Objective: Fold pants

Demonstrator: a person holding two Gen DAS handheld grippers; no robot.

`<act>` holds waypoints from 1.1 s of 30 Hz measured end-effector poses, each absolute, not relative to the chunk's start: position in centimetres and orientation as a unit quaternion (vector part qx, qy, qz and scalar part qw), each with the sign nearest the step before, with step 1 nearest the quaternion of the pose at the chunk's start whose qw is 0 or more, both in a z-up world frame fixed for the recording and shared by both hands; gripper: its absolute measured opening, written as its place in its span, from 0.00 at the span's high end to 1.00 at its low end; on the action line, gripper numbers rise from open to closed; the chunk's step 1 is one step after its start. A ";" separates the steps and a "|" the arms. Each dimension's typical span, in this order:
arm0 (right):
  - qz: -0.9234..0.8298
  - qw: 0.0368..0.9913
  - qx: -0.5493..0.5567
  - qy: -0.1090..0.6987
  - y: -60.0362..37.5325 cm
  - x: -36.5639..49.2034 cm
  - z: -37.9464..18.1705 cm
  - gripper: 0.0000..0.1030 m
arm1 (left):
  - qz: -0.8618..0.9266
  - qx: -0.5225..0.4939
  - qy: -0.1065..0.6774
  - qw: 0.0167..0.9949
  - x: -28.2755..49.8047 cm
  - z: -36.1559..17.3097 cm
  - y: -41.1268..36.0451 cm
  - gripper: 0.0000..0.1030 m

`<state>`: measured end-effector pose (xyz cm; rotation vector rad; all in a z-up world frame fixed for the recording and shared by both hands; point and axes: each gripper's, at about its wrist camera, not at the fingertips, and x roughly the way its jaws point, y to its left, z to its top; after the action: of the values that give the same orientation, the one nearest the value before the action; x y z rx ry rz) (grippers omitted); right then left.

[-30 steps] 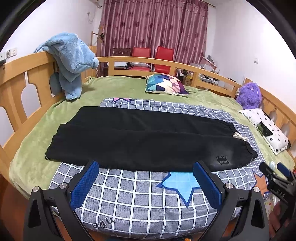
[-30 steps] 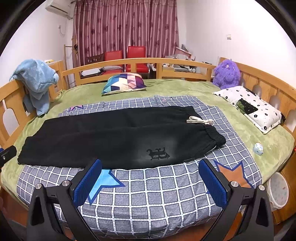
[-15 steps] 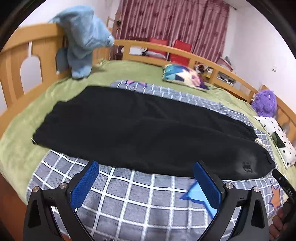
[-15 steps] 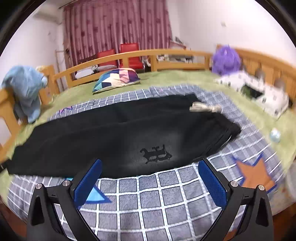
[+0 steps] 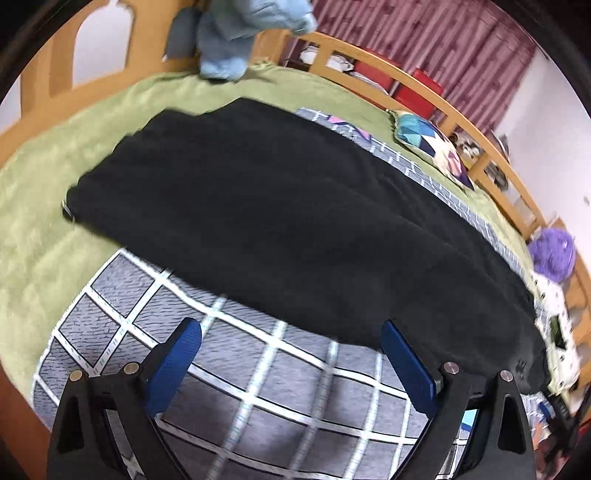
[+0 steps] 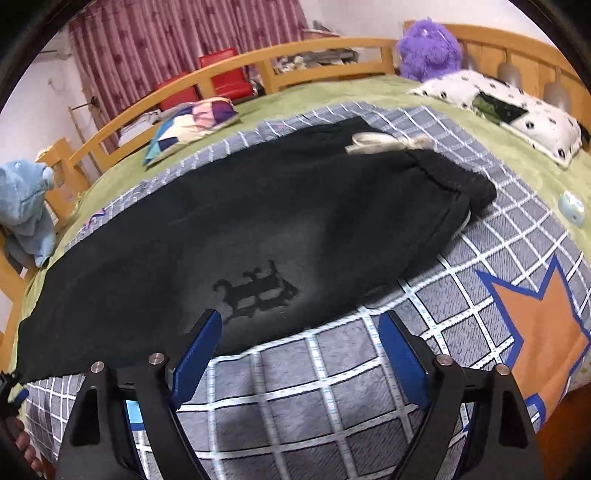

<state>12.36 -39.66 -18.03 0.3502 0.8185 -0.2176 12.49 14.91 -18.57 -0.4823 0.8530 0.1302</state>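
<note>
Black pants (image 5: 280, 221) lie flat across a grey checked blanket (image 5: 280, 373) on the bed, folded lengthwise, leg cuffs to the left, waistband to the right. In the right wrist view the pants (image 6: 229, 229) show a dark emblem (image 6: 255, 291) and a white drawstring (image 6: 384, 142) at the waistband. My left gripper (image 5: 291, 354) is open and empty, just short of the pants' near edge. My right gripper (image 6: 299, 343) is open and empty, at the near edge below the emblem.
A green bedspread (image 5: 44, 206) lies under the blanket. A wooden rail (image 6: 295, 61) rings the bed. A blue plush (image 5: 236, 33), patchwork cushion (image 6: 192, 122), purple plush (image 6: 428, 51), spotted pillow (image 6: 517, 107) and small round object (image 6: 570, 208) sit around the edges.
Both grippers have moved forward and down toward the near edge of the pants. Both stay open. The pants have not moved.
</note>
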 end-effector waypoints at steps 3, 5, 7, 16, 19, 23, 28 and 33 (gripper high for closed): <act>-0.098 0.889 0.200 0.400 -41.0 12.6 -19.0 0.22 | 0.061 -0.274 0.406 0.870 12.9 -19.9 16.5 0.07; -0.110 0.881 0.214 0.409 -42.0 12.9 -20.0 0.22 | 0.061 -0.283 0.401 0.869 13.3 -20.4 17.0 0.08; -0.114 0.867 0.242 0.421 -43.1 13.4 -21.1 0.22 | 0.063 -0.291 0.394 0.869 14.0 -20.5 17.1 0.08; -0.124 0.854 0.271 0.426 -44.6 17.7 -21.6 0.76 | 0.086 -0.284 0.434 0.851 18.0 -19.9 17.9 0.87; -0.112 0.859 0.238 0.440 -44.4 19.5 -20.3 0.82 | 0.064 -0.265 0.450 0.851 19.3 -17.9 18.7 0.90; -0.080 0.880 0.186 0.429 -43.8 21.1 -16.4 0.83 | 0.038 -0.219 0.439 0.870 20.8 -13.8 18.2 0.90; -0.052 0.909 0.161 0.382 -43.5 22.7 -11.9 0.84 | 0.029 -0.194 0.392 0.899 23.7 -9.8 17.4 0.90; -0.047 0.922 0.155 0.351 -43.0 28.0 -9.8 0.85 | 0.036 -0.183 0.364 0.912 29.4 -8.4 17.4 0.90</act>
<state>27.99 -42.97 -9.82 0.3189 0.7206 -0.0975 29.39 17.38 -8.42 -0.3773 0.7506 0.0752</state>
